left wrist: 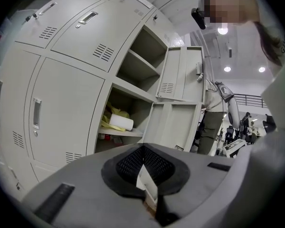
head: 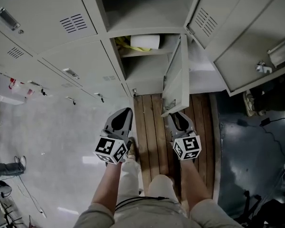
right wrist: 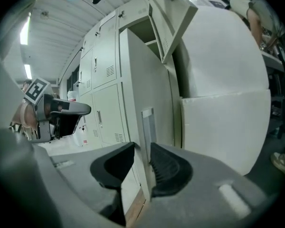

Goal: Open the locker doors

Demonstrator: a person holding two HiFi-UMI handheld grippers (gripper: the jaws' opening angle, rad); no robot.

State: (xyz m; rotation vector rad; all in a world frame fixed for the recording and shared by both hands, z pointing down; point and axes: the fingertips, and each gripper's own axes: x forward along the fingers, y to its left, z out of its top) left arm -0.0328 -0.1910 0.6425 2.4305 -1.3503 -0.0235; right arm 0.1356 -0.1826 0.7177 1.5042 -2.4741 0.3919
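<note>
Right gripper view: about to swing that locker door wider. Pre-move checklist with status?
1. Grip on the door: ok. The right gripper has its jaws closed on the edge of the open locker door.
2. Left gripper free: ok. Its jaws are together with nothing between them, apart from the lockers.
3. Shelf contents out of the door's way: ok. The white roll lies back on its shelf.
4. Room to swing wider: cannot tell. The open doors on the right stand close by.
5. All doors open: not ok. The left column doors are shut.
</note>
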